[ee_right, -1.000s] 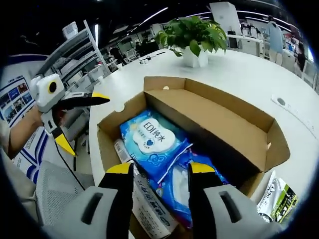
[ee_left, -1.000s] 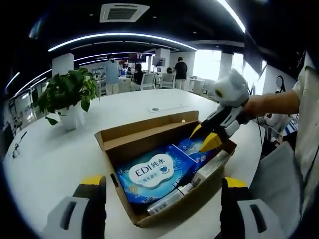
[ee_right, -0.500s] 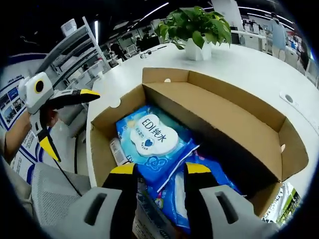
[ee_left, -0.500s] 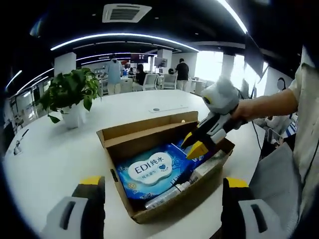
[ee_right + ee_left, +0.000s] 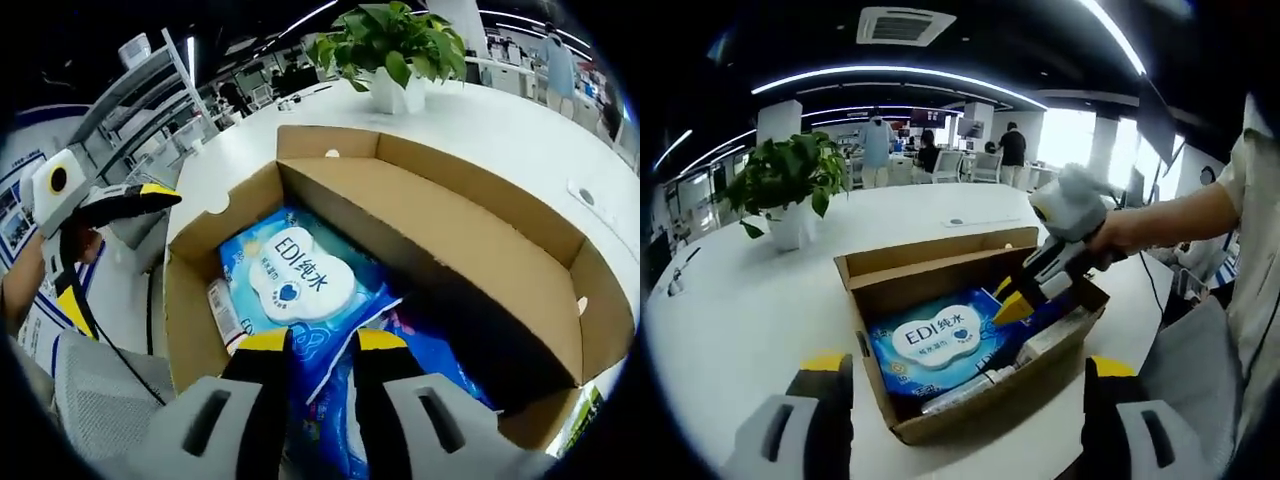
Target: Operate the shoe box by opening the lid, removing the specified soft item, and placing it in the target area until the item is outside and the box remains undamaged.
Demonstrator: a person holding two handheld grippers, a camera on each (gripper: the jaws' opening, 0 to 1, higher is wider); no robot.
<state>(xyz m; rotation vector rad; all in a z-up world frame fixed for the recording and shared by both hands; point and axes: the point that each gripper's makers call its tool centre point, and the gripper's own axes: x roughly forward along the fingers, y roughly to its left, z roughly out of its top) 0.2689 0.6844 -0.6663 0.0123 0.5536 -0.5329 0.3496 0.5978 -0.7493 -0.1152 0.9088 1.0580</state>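
Observation:
An open cardboard shoe box (image 5: 940,268) (image 5: 450,225) stands on the white table. Inside lies a blue wipes pack (image 5: 935,340) (image 5: 290,280) with a white label. A second blue pack (image 5: 440,370) lies beside it, and a slim tube (image 5: 960,385) lies along the near wall. My right gripper (image 5: 320,345) reaches into the box, its yellow-tipped jaws drawn narrow around the wipes pack's near edge. It enters the left gripper view from the right (image 5: 1010,298). My left gripper (image 5: 965,375) hovers wide open in front of the box, holding nothing, and shows at the left of the right gripper view (image 5: 118,250).
A potted plant (image 5: 790,185) (image 5: 395,45) stands on the table beyond the box. A person's arm (image 5: 1180,210) holds the right gripper, with a grey chair (image 5: 1190,360) below it. People and desks fill the far room.
My right gripper has gone deeper into the box and its jaws have narrowed onto the wipes pack's edge. The left gripper has stayed wide open in front of the box.

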